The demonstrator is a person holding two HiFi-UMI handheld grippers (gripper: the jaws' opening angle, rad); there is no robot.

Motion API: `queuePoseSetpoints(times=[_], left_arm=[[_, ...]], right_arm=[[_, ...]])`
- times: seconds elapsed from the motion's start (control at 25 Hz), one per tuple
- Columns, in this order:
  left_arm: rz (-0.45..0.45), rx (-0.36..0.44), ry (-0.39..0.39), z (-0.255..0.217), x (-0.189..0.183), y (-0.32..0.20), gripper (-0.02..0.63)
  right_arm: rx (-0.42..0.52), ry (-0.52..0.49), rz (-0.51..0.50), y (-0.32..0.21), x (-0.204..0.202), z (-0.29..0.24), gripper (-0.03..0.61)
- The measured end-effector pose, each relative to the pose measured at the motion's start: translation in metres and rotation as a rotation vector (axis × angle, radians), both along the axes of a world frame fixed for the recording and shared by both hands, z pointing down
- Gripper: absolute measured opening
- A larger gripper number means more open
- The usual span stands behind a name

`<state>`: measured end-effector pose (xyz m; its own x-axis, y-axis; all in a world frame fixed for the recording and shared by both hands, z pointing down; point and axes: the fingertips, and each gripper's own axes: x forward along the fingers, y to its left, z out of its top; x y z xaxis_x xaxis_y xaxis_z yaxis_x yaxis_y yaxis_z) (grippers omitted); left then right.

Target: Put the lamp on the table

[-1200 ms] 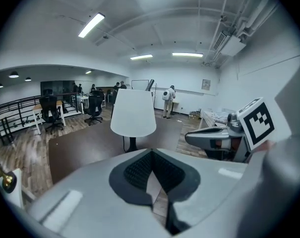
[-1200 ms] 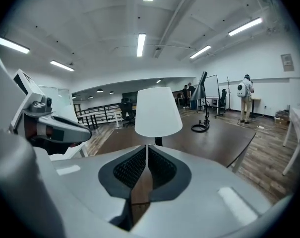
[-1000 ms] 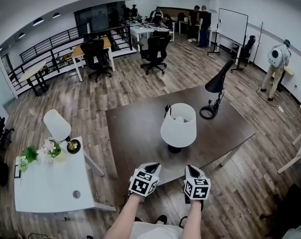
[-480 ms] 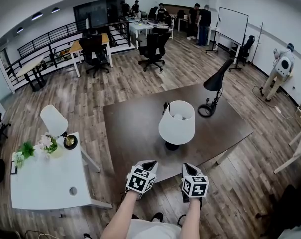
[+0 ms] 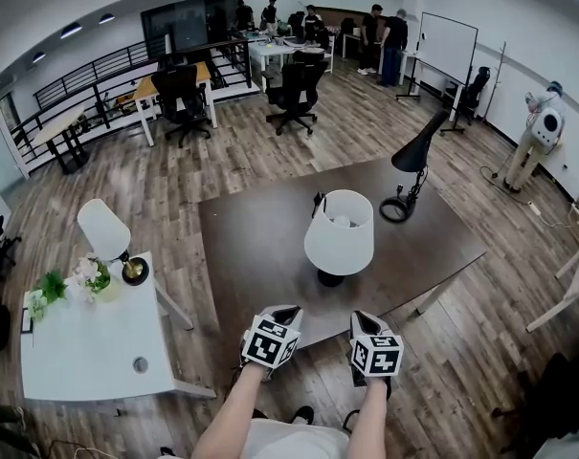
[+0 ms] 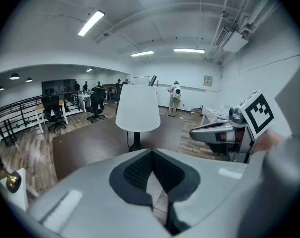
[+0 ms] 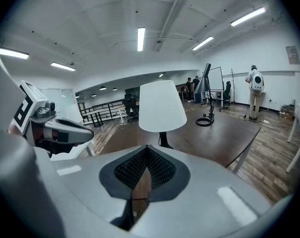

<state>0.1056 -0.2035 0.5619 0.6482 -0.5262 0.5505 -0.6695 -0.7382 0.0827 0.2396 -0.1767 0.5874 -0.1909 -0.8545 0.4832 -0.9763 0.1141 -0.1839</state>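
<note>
A lamp with a white shade (image 5: pixel 339 234) stands upright on the dark brown table (image 5: pixel 256 247), near its front middle. It also shows in the left gripper view as the lamp (image 6: pixel 137 108) and in the right gripper view as the lamp (image 7: pixel 162 105), straight ahead of both. My left gripper (image 5: pixel 285 317) and right gripper (image 5: pixel 366 324) hover side by side at the table's near edge, short of the lamp and apart from it. Both the left gripper (image 6: pixel 152 175) and the right gripper (image 7: pixel 146 170) are shut with nothing between the pads.
A black desk lamp (image 5: pixel 415 161) stands at the table's far right. A white side table (image 5: pixel 98 352) at the left bears a second white lamp (image 5: pixel 105 229) and flowers (image 5: pixel 88 277). Office chairs (image 5: pixel 294 94), desks and several people stand farther back.
The view has shifted slightly, and both grippers sit a little lower in it. The white-shade lamp has stayed in place on the table.
</note>
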Motion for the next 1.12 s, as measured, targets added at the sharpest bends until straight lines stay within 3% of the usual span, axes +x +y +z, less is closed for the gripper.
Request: queuePoseSetpoints(times=[1.12], left_arm=[[0.027,-0.019,0.005,0.011,0.016,0.004,0.000]], right_arm=[[-0.029,0.044,0.003,0.004,0.013,0.007,0.024]])
